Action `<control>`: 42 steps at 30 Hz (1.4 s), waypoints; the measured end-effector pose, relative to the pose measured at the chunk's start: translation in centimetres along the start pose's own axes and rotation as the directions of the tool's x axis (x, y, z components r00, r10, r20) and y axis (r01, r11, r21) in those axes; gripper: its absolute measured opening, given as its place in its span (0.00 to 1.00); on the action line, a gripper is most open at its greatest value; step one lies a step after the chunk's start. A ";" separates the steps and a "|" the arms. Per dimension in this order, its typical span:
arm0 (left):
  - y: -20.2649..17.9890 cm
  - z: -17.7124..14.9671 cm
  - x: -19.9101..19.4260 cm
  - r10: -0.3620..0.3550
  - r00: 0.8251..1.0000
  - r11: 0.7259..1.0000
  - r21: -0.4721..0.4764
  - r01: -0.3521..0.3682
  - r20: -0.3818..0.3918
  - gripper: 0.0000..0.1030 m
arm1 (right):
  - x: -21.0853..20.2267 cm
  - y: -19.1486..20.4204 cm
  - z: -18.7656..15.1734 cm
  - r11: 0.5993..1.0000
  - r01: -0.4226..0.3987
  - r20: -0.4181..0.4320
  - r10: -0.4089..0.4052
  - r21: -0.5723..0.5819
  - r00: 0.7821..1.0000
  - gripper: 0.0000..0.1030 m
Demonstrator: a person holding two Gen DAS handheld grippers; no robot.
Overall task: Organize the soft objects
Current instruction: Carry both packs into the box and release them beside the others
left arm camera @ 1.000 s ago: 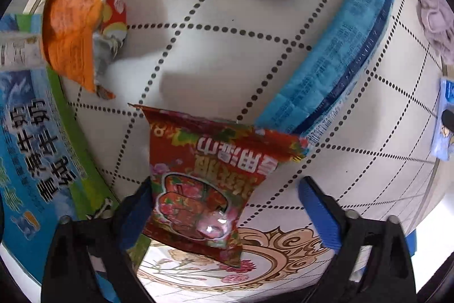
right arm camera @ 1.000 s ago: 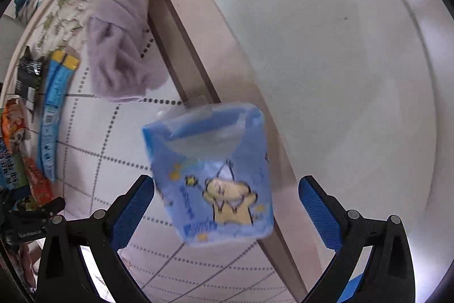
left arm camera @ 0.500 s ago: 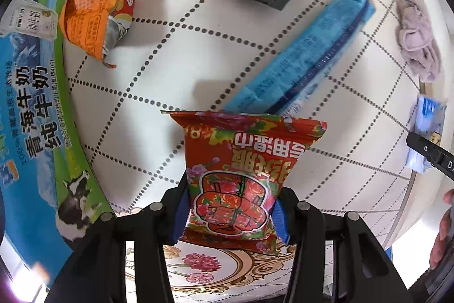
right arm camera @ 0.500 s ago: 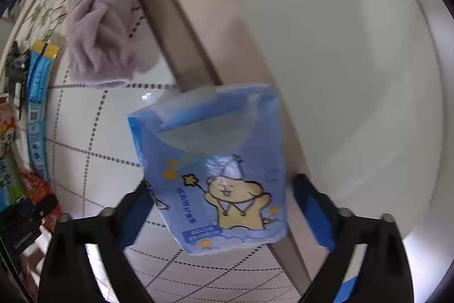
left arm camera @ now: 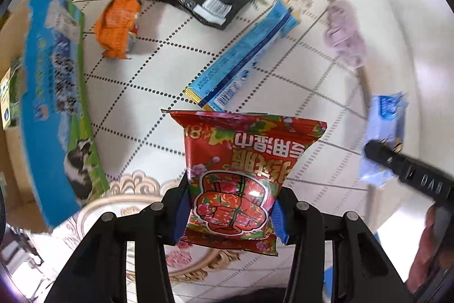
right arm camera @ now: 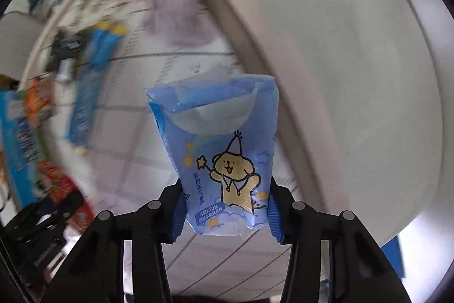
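On the dotted-grid tablecloth (left arm camera: 159, 81) sit four loose things: one orange snack bag (left arm camera: 117, 27), one black packet (left arm camera: 204, 0), one long blue pack (left arm camera: 249, 53), one lilac cloth (left arm camera: 344, 37). Left gripper (left arm camera: 229, 213) pinches a red floral wipes pack (left arm camera: 241, 175); right gripper (right arm camera: 224, 213) clamps a blue cartoon tissue pack (right arm camera: 221, 149), both lifted.

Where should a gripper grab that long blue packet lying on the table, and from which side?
Take the long blue packet across its narrow width near the middle, coming from above. It lies flat and diagonal, so the jaws should straddle its long edges, where bare table flanks both sides.
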State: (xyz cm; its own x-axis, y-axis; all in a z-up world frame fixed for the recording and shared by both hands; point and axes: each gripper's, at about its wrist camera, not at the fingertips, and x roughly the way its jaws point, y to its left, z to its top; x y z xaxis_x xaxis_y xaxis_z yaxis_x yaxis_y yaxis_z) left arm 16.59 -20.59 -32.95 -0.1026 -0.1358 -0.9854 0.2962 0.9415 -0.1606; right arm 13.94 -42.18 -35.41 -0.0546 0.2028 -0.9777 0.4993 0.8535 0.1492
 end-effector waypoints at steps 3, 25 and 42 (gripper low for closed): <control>0.9 -1.1 -3.0 -0.034 0.998 0.999 -0.008 0.035 0.052 0.43 | -2.5 2.9 -2.0 0.998 -0.041 0.034 0.043 -0.044 0.999 0.48; 29.3 1.3 -19.2 0.084 0.959 0.969 -0.247 -0.016 0.270 0.43 | -9.9 36.3 -8.6 0.898 -0.102 0.155 0.184 -0.428 0.971 0.47; 41.6 9.9 -7.7 0.135 0.991 0.943 -0.306 -0.129 -0.004 0.43 | 3.7 46.3 -1.9 0.906 0.125 0.133 -0.077 -0.405 0.988 0.47</control>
State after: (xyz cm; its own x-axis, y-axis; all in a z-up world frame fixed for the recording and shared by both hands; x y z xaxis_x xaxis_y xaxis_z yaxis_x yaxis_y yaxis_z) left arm 39.13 16.52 -32.65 -0.0652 -0.0065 -0.9979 0.0021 1.0000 -0.0066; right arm 35.19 -0.97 -31.82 0.0227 0.0709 -0.9972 0.0954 0.9928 0.0727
